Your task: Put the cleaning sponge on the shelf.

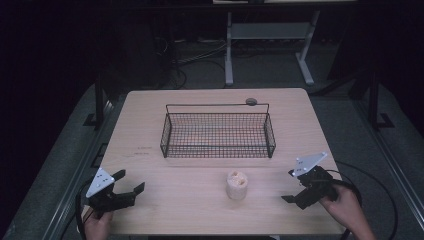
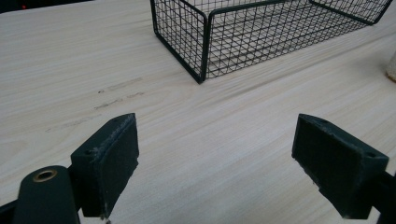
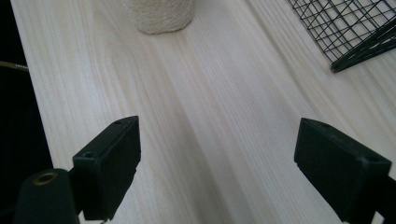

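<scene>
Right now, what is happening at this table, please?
A person sits at a wooden table and holds a claw in each hand. Both the left claw and the right claw are open and hold nothing; they hover near the front edge of the table. Between them stands a small pale cylinder, maybe a roll of coarse material, which nothing touches. Behind it sits a black wire basket, which looks empty. Nothing has been grasped yet.

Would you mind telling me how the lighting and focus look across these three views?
High view: dim, surroundings nearly black, only the table lit. Left gripper view: bright and even, wire basket sharp. Right gripper view: the pale cylinder is cropped at the top edge, and a soft shadow band runs down the wood.
</scene>
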A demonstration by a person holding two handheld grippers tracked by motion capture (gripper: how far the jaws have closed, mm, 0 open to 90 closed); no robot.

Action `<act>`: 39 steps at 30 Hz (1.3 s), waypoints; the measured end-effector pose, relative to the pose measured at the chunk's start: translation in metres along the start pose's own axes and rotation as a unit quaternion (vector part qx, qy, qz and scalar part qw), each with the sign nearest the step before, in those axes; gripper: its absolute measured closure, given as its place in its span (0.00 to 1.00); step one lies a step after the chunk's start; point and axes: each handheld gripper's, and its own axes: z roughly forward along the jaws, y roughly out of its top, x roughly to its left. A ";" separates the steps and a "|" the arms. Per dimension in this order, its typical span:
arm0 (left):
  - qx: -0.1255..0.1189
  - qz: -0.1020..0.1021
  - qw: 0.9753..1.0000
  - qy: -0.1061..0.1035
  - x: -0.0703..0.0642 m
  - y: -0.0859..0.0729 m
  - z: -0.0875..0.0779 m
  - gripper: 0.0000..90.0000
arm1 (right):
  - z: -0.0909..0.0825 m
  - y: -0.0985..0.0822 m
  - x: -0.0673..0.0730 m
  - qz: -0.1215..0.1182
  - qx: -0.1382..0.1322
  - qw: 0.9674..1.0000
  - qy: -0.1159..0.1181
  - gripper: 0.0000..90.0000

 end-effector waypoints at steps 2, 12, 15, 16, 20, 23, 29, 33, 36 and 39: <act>-0.001 0.000 1.000 0.000 0.001 0.000 -0.001 0.15 | 0.000 0.003 0.000 0.005 0.002 1.000 0.001 0.16; 0.000 0.000 1.000 0.000 0.001 0.000 0.000 0.16 | 0.004 0.014 0.003 -0.022 0.026 0.999 0.007 0.16; 0.000 0.000 1.000 0.001 0.001 0.000 0.000 0.15 | 0.003 0.018 0.004 -0.028 0.030 0.999 0.010 0.16; 0.001 0.000 1.000 0.001 0.001 0.000 0.000 0.15 | 0.004 0.019 0.004 -0.031 0.031 0.999 0.011 0.16; 0.000 0.000 1.000 0.001 0.001 0.000 0.000 0.15 | 0.006 0.025 0.005 -0.042 0.040 0.998 0.019 0.16; 0.002 -0.001 1.000 0.000 0.002 0.000 0.000 0.15 | 0.009 0.031 0.006 -0.051 0.048 0.997 0.019 0.16; 0.001 -0.001 1.000 0.001 0.002 0.000 0.000 0.16 | 0.014 0.042 0.005 -0.067 0.061 0.995 0.030 0.16; 0.002 -0.004 1.000 0.000 0.002 -0.001 0.000 0.16 | 0.017 0.048 0.005 -0.072 0.066 0.994 0.038 0.16; 0.001 -0.002 1.000 0.000 0.002 0.000 0.000 0.15 | 0.020 0.055 0.006 -0.087 0.068 0.993 0.042 0.16; 0.001 -0.002 1.000 0.000 0.002 0.000 -0.001 0.15 | 0.021 0.060 0.006 -0.088 0.071 0.993 0.048 0.16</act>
